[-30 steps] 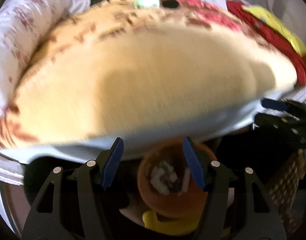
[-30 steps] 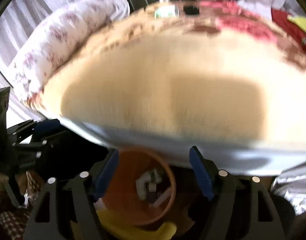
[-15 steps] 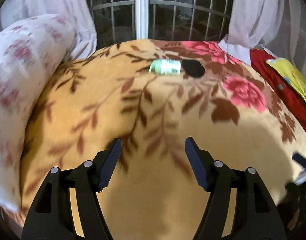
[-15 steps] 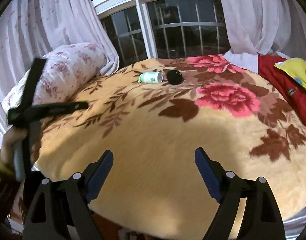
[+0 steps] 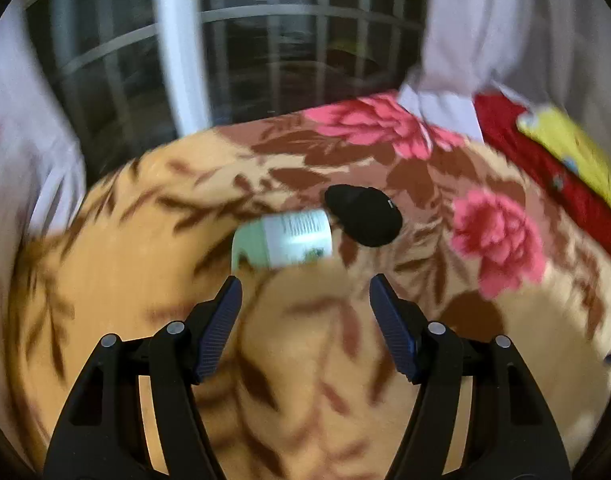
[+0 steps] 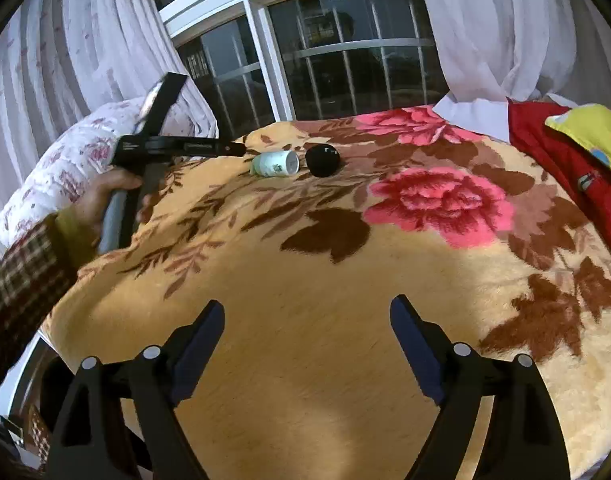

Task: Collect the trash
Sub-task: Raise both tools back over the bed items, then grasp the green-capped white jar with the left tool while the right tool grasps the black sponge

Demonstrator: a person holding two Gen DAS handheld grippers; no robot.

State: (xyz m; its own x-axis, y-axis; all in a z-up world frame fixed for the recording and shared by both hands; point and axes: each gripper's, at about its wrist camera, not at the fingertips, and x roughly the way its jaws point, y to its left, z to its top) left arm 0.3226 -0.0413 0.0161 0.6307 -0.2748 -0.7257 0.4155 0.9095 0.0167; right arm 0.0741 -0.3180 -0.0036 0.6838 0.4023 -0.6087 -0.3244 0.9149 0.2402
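Note:
A pale green and white paper cup (image 5: 283, 240) lies on its side on the flowered blanket (image 5: 145, 272), with a small black lump (image 5: 363, 216) touching its right end. My left gripper (image 5: 305, 280) is open just short of the cup, nothing between its fingers. In the right wrist view the left gripper (image 6: 233, 148) reaches in from the left, held by a hand (image 6: 109, 192), its tip close to the cup (image 6: 275, 164) and black lump (image 6: 323, 160). My right gripper (image 6: 307, 304) hangs over the near blanket, its jaws opening and empty.
A white floral pillow (image 6: 65, 160) lies at the bed's left. A red cloth (image 6: 553, 152) and yellow cushion (image 6: 593, 136) sit at the right. A barred window (image 6: 345, 60) and sheer curtains (image 6: 485, 32) stand behind the bed.
Both grippers rose from over an orange bin beside the bed to above the blanket. The left one swept forward to the cup. The right jaws widened.

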